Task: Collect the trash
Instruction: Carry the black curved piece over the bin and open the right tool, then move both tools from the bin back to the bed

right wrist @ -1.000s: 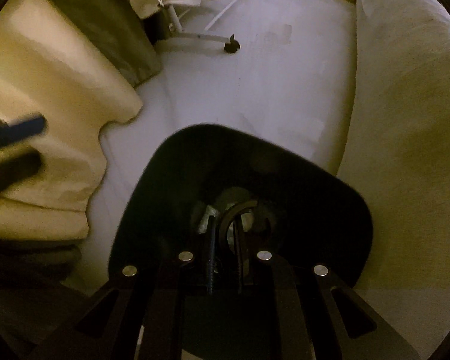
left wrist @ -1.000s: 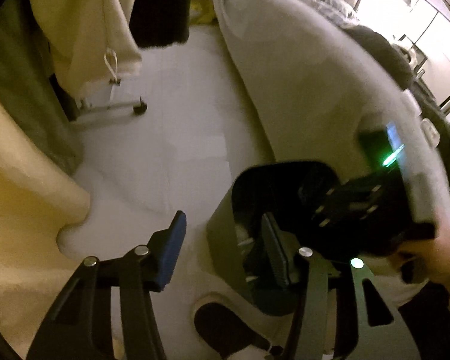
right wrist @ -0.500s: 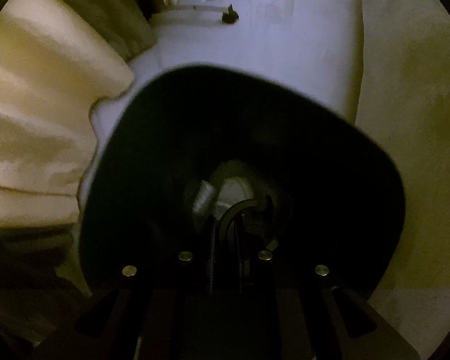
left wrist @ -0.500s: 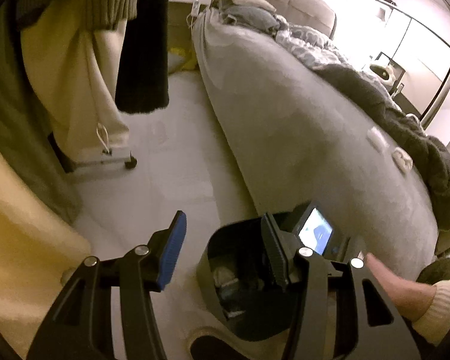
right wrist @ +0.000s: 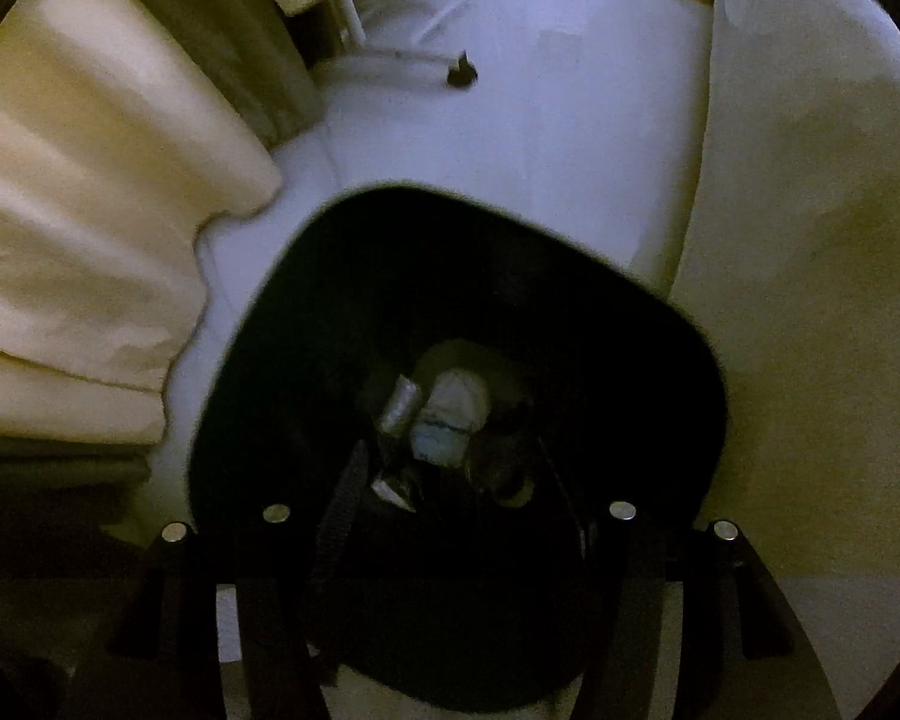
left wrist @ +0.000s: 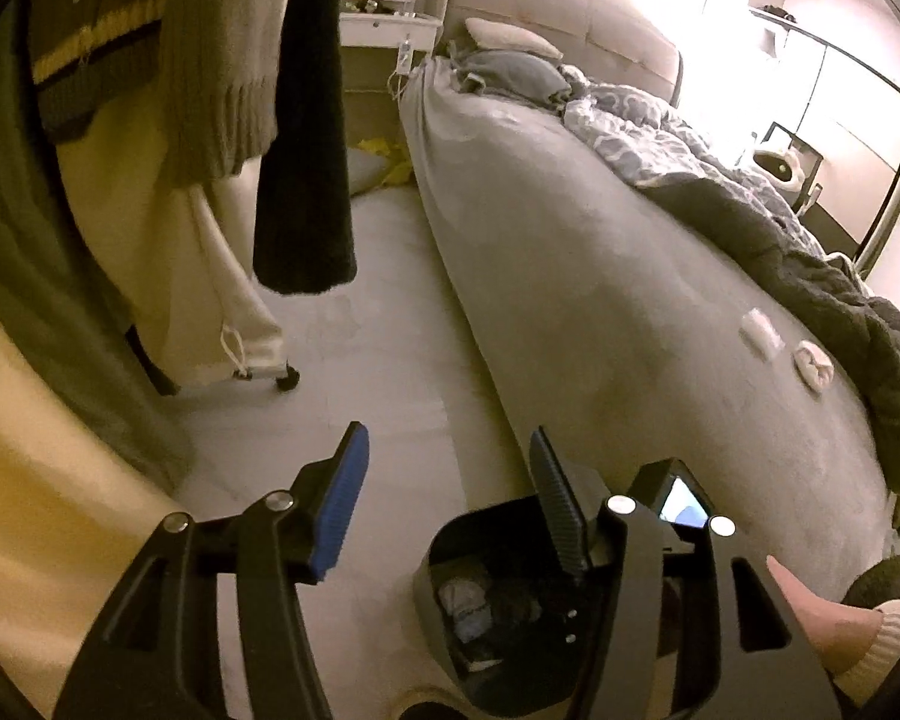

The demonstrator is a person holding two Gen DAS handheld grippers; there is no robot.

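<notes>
A black trash bin stands on the pale floor beside the grey bed; its dark rim fills the right wrist view. Crumpled white and blue trash lies at its bottom, next to a dark ring-shaped item. My right gripper hangs over the bin mouth, open and empty. My left gripper is open and empty, raised above the floor just left of the bin. Two white scraps lie on the bed's grey cover.
The grey bed with a rumpled duvet fills the right. Hanging clothes and a wheeled rack foot stand left. Cream curtain folds sit close to the bin's left. A nightstand is far back.
My right gripper opened and the dark ring-shaped item it held now lies in the bin. My left gripper tilted up, bringing the bed and room into view.
</notes>
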